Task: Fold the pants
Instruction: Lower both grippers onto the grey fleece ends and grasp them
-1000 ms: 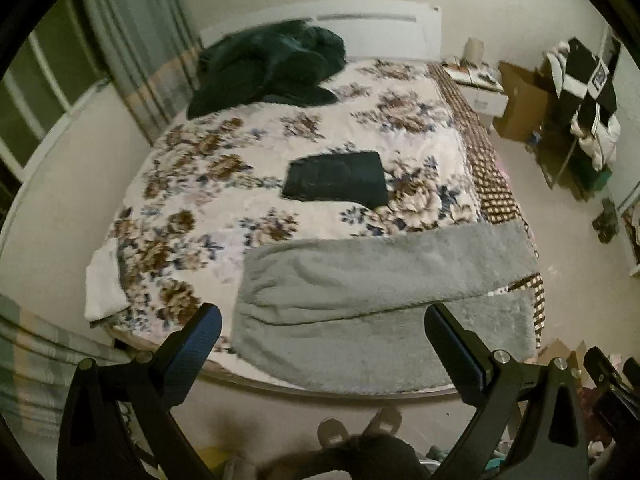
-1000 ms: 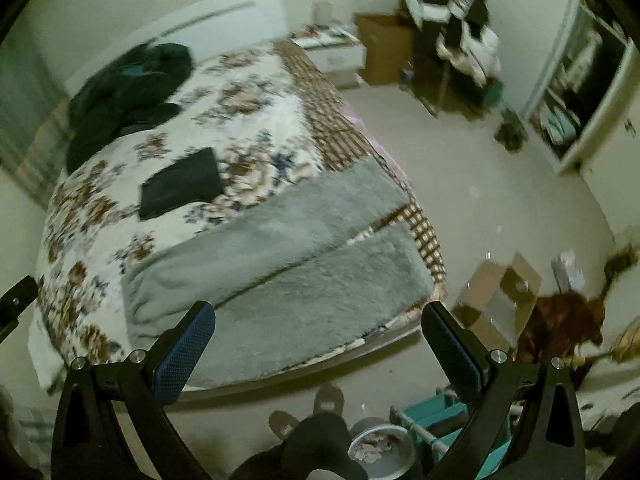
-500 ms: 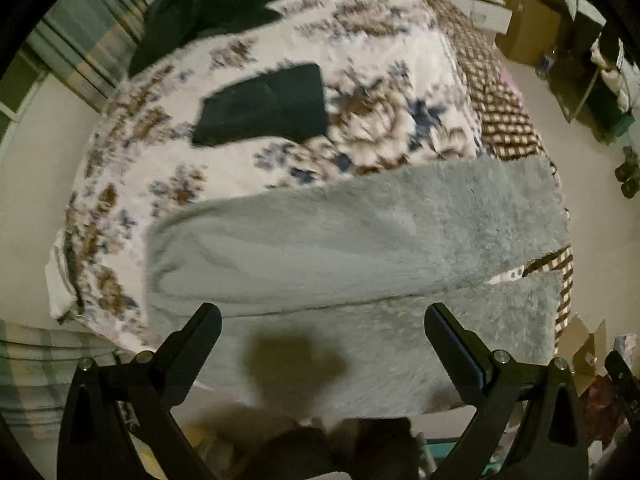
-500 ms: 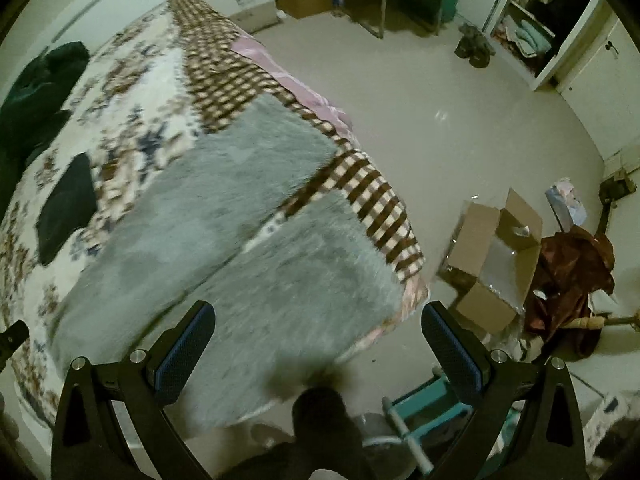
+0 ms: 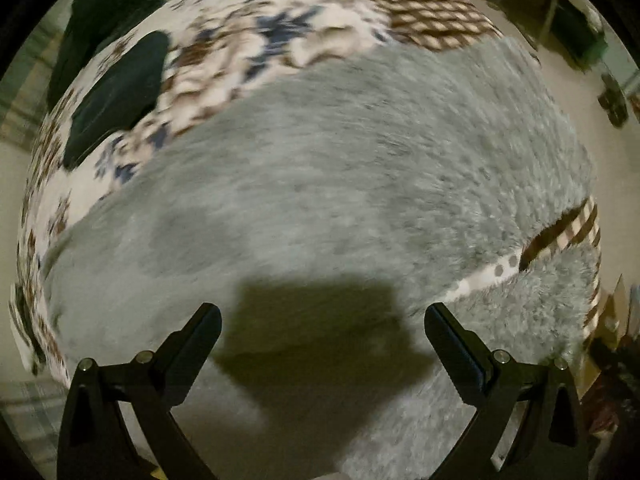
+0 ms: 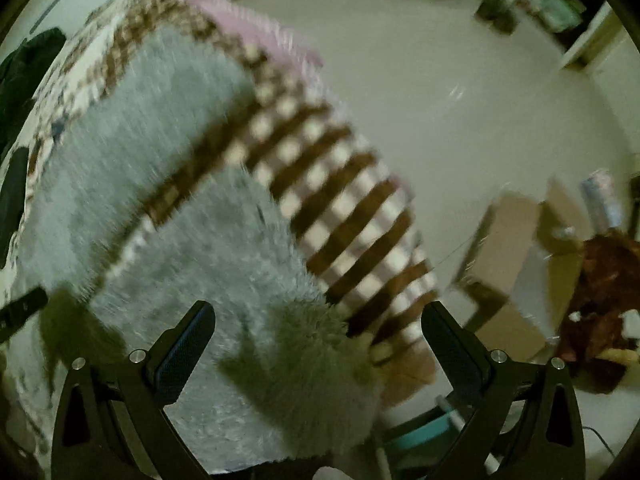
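Note:
Fluffy grey pants (image 5: pixel 340 168) lie spread flat on the bed, legs pointing right. In the right wrist view the pants (image 6: pixel 224 248) show their two leg ends near the bed's corner. My left gripper (image 5: pixel 322 324) is open and empty, close above the near leg toward the waist side. My right gripper (image 6: pixel 318 322) is open and empty, just above the near leg's hem at the bed's edge. Both views are blurred by motion.
The bed has a floral cover (image 5: pixel 248 40) and a brown checked edge (image 6: pixel 344 208). A folded dark garment (image 5: pixel 120 92) and a dark heap (image 5: pixel 104 4) lie farther back. A cardboard box (image 6: pixel 508 240) and clutter stand on the floor at right.
Both grippers have moved down and in toward the pants. The left went over the near leg; the right swung toward the leg ends at the bed's corner. Both stay open.

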A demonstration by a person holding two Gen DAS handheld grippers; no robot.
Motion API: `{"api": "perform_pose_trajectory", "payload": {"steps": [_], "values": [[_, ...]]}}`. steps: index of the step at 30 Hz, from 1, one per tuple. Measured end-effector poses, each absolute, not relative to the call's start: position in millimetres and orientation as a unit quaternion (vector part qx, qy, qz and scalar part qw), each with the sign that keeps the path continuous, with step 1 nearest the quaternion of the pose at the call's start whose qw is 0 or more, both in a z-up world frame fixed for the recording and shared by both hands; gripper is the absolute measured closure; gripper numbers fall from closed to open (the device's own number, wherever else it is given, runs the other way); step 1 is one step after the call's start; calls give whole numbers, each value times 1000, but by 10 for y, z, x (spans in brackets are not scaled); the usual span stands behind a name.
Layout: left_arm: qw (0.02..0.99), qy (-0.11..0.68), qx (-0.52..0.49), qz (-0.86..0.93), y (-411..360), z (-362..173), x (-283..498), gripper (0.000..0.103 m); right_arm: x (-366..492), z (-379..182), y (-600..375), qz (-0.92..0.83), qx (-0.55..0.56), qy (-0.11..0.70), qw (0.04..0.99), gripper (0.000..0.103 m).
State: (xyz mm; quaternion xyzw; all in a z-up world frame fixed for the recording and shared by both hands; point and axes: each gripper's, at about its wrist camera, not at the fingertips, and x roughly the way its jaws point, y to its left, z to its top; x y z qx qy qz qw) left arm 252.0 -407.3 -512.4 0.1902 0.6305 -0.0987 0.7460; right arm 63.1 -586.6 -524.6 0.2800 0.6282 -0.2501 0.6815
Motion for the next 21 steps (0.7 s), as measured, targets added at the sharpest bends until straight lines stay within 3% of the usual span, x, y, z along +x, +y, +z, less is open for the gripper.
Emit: {"api": "perform_pose_trajectory", "payload": {"steps": [2, 3, 5, 6, 7, 14, 15, 17, 21], "values": [[743, 630, 200, -108, -4199, -5217, 2508, 0, 603, -5558, -5914, -225, 303, 649, 660, 1], [742, 628, 205, -112, -4244, -5242, 2500, 0, 589, -5665, -5926, -212, 318, 652, 655, 7], [745, 621, 212, -117, -4313, -5249, 2488, 0, 578, -5799, -5921, -195, 342, 653, 647, 39], [746, 619, 214, -119, -4331, -5235, 2479, 0, 594, -5809, -5900, -196, 335, 652, 652, 68], [747, 617, 215, -120, -4356, -5227, 2470, 0, 616, -5782, -5887, -203, 323, 649, 659, 87], [748, 624, 199, -112, -4275, -5144, 2496, 0, 545, -5524, -6183, -293, 324, 579, 688, 92], [748, 626, 193, -110, -4260, -5132, 2513, 0, 498, -5508, -6242, -313, 314, 577, 686, 103], [751, 626, 182, -105, -4227, -5119, 2552, 0, 422, -5468, -6421, -370, 287, 562, 682, 103], [748, 637, 160, -98, -4195, -5124, 2619, 0, 487, -5586, -6664, -314, 325, 583, 675, 101]]}}
